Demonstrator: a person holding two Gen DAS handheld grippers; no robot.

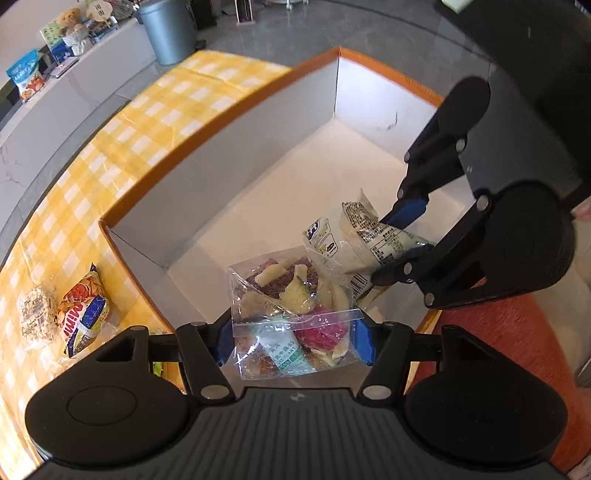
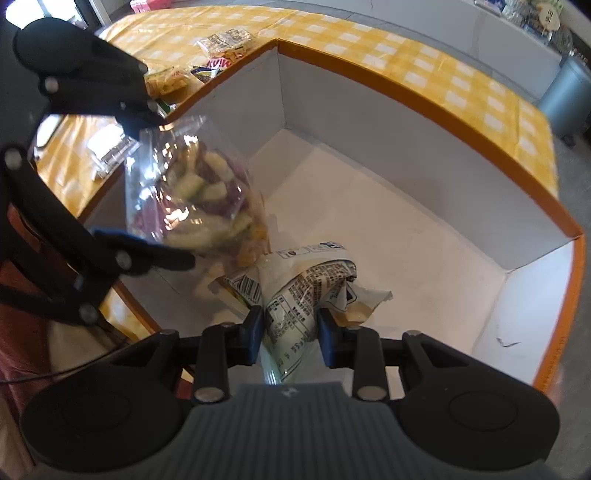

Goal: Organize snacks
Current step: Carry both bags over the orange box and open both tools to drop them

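Right now your left tongs (image 1: 295,338) clamp the clear bag (image 1: 291,314) and your right tongs (image 2: 290,328) pinch the white packet (image 2: 295,306), both tipped down into the box (image 1: 229,155) beneath them, presumably for dropping.

A grey bin (image 1: 168,31) stands on the floor beyond the table's far edge; stuffed toys (image 1: 74,22) sit on a white ledge (image 1: 55,96).

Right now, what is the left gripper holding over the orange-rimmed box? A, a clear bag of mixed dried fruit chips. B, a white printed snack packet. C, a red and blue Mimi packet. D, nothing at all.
A: the left gripper is shut on the clear bag of mixed chips above the box, while the right gripper grips the white printed packet.
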